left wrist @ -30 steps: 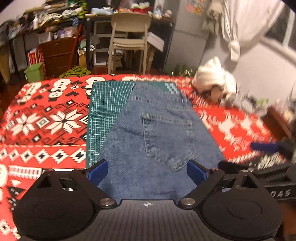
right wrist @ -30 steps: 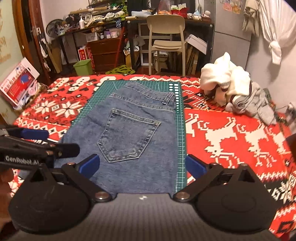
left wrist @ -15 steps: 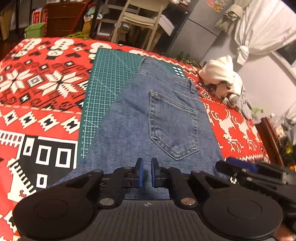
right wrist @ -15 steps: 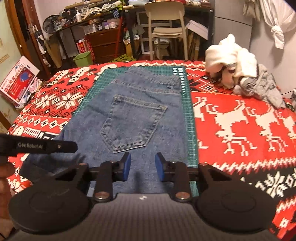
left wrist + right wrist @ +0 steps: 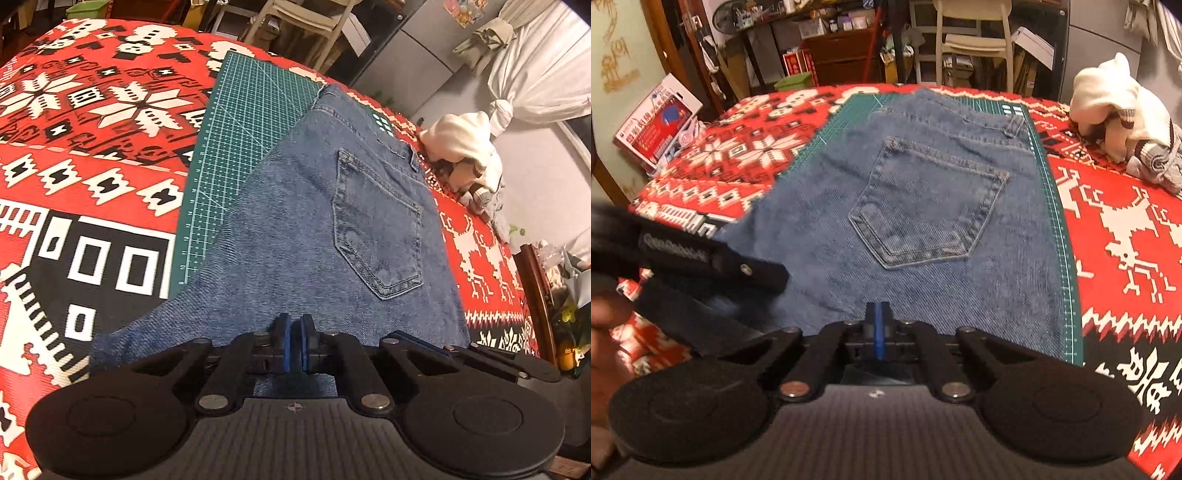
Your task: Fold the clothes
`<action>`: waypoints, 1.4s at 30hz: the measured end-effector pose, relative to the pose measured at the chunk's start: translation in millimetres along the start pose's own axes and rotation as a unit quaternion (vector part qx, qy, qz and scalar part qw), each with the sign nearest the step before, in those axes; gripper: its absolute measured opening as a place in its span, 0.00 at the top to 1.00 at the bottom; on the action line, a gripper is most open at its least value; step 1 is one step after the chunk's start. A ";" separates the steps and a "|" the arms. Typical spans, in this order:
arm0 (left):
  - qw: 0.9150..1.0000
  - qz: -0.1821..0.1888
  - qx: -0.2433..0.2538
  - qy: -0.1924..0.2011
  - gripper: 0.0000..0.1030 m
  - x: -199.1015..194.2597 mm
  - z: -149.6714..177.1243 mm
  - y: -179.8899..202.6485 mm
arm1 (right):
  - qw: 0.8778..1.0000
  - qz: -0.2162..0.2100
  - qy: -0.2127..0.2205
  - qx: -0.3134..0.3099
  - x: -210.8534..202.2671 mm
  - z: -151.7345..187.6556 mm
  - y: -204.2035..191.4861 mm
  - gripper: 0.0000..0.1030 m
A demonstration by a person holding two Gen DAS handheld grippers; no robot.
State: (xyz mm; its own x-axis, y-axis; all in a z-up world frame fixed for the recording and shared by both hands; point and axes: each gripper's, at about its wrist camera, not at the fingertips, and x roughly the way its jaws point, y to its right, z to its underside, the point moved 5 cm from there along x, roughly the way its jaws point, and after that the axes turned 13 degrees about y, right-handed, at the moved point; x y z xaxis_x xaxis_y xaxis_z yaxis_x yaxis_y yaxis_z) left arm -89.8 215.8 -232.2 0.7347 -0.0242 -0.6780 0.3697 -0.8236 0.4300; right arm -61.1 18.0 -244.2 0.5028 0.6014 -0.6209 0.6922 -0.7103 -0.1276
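Jeans [image 5: 314, 229] flat on green mat [image 5: 236, 147], back pocket [image 5: 376, 229] up, waistband at far end. Mat on red patterned cloth [image 5: 92, 122] covering counter. Denim overhanging mat's near left edge onto cloth.

Left gripper [image 5: 294, 345] at near edge of jeans, blue fingers [image 5: 282, 341] nearly together with a thin gap; denim right at the tips and under them. Looks clenched on jeans edge, fabric between pads not clearly seen.

Right gripper [image 5: 880, 332] also at near jeans edge, right of the left one, fingers [image 5: 880, 345] pressed together, no gap visible. Tips against denim; pinched fabric itself hidden, so grasp likely but cannot tell for sure.

In right view, left gripper's black body [image 5: 701, 266] blurred, low left over jeans' left side; part of a hand [image 5: 605, 332] at left frame edge.

Pile of cream and grey clothes [image 5: 1123, 122] on cloth, far right, well apart from jeans. Chair [image 5: 971, 40] beyond counter's far end. Boxed item [image 5: 659, 122] off counter's left side. Curtain [image 5: 543, 74] knotted, far right in left view.
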 end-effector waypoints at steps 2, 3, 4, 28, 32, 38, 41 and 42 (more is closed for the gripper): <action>1.000 -0.006 0.005 0.002 0.95 -2.3 -0.4 -2.9 | 1.000 0.005 -0.003 -0.004 -4.1 2.9 5.8 1.00; 1.000 -0.010 0.007 0.004 0.95 -4.2 -0.6 -4.8 | 1.000 0.009 -0.004 -0.006 -6.7 4.7 9.7 1.00; 1.000 -0.015 0.008 0.006 0.95 -6.0 -1.0 -6.8 | 1.000 0.015 -0.005 -0.006 -10.0 6.9 14.8 1.00; 0.995 -0.093 0.025 0.041 0.97 -51.9 0.3 -46.6 | 0.996 0.065 -0.001 0.063 -54.3 26.5 79.9 1.00; 0.992 -0.110 0.038 0.042 0.97 -43.6 -0.9 -43.1 | 0.996 0.068 -0.001 0.063 -52.5 26.8 79.3 1.00; 0.989 -0.131 0.055 0.047 0.97 -31.6 -7.6 -38.2 | 0.995 0.068 0.002 0.066 -53.0 27.5 79.4 1.00; 0.989 -0.136 0.037 0.048 0.97 -31.7 -15.5 -44.0 | 0.995 0.068 0.003 0.066 -52.9 27.7 79.1 1.00; 0.988 -0.145 0.029 0.052 0.97 -34.9 -18.4 -48.1 | 0.995 0.068 0.004 0.066 -53.1 27.8 78.9 1.00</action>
State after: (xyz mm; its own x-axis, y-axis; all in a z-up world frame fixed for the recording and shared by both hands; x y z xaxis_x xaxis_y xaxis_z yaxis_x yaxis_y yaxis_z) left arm -122.8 266.7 -218.2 0.6590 0.2733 -0.7008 0.5419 -0.8186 0.1903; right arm -47.5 -80.2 -242.8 0.5917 0.4980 -0.6340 0.5431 -0.8274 -0.1430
